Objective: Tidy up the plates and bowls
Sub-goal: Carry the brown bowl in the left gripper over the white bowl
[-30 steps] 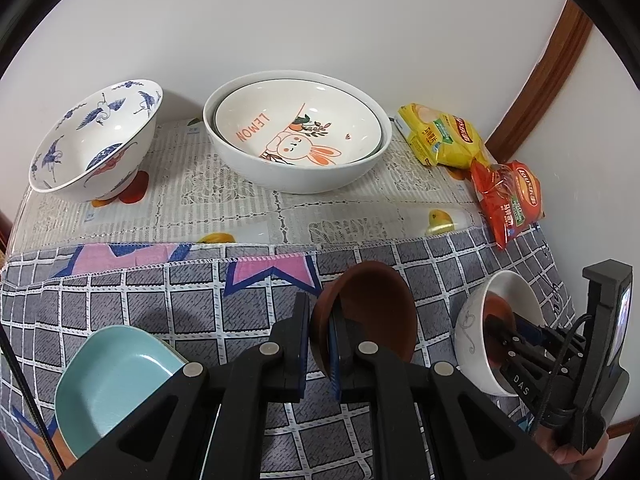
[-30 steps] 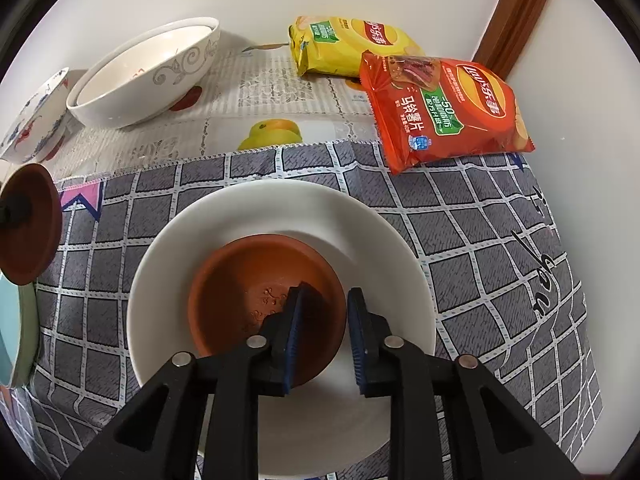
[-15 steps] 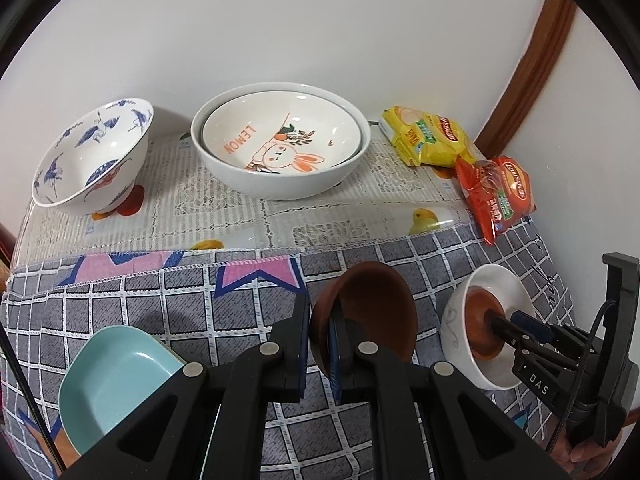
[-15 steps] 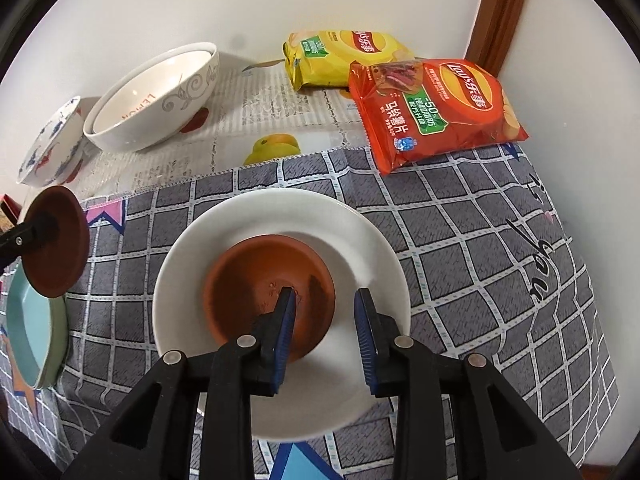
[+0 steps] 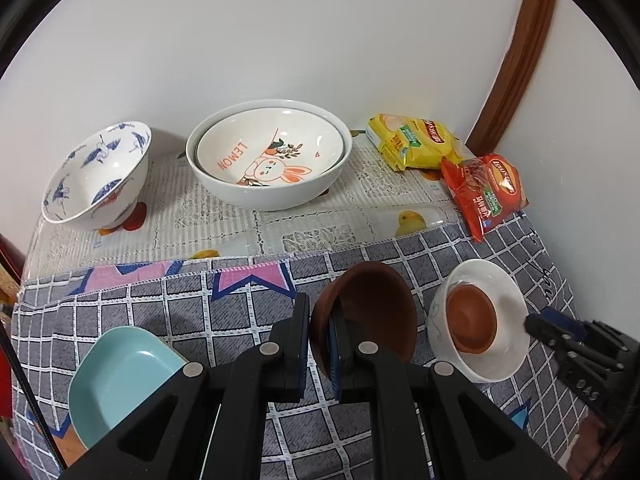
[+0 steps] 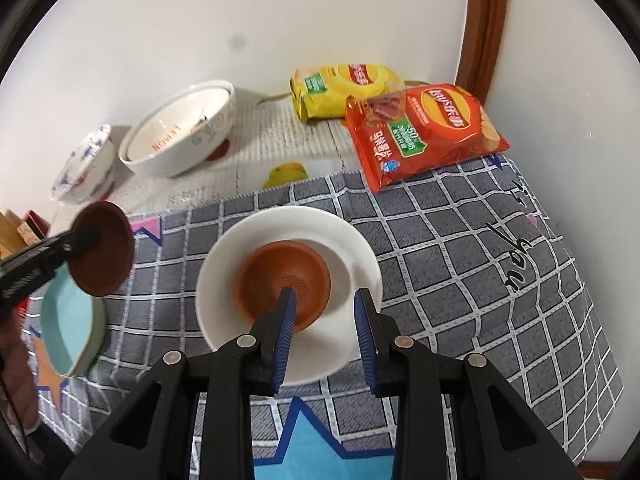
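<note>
Left-wrist view, lower centre: the left gripper is pinching the rim of a dark brown bowl, carrying it tilted above the checked cloth. Right-wrist view, centre: a second brown bowl is sitting nested inside the white bowl, and the right gripper is hovering over it with jaws spread and nothing between them. Upper centre of the left-wrist view: the lemon-print bowl is already lying inside a larger white bowl. By this judgement, still waiting are the held bowl, the blue-patterned bowl at upper left, and the teal dish at lower left.
</note>
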`<action>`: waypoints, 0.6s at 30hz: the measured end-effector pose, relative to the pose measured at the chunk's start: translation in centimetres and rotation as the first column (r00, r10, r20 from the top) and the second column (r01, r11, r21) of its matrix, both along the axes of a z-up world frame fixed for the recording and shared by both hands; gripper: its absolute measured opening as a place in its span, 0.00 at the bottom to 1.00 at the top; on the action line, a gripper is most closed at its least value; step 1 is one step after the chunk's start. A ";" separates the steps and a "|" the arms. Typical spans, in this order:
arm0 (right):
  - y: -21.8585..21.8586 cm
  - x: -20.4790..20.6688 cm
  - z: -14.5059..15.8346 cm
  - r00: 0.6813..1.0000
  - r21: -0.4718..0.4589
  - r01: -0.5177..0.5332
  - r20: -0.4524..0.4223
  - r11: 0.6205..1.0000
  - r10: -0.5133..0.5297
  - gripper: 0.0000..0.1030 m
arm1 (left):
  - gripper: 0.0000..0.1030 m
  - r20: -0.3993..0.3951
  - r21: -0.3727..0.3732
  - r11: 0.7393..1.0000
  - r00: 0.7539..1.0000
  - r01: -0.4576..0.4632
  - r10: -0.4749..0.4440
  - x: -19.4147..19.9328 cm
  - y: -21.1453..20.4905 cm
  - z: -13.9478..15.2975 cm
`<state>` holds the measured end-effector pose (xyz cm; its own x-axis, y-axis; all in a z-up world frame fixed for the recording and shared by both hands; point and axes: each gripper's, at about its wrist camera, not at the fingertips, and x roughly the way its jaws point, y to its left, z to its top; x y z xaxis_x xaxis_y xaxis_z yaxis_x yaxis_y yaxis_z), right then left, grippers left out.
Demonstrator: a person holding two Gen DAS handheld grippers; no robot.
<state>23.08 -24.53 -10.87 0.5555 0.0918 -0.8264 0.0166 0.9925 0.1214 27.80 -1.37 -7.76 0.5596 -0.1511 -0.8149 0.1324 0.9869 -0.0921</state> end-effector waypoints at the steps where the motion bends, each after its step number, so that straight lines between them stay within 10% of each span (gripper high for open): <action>1: -0.4 -0.4 0.4 1.000 0.001 0.004 0.010 1.000 -0.004 0.29 | 0.08 0.003 0.007 1.000 1.000 0.002 -0.002 -0.2 -0.3 0.1; 18: -7.5 -4.5 1.5 0.992 0.115 0.104 0.058 0.988 -0.112 0.29 | 0.08 0.035 0.068 0.994 0.995 0.089 -0.091 -3.2 -6.7 2.1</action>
<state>18.63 -31.99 -9.41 0.6188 0.1179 -0.7766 0.1115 0.9655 0.2354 24.59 -8.11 -5.69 0.5766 -0.1481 -0.8035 0.2230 0.9746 -0.0196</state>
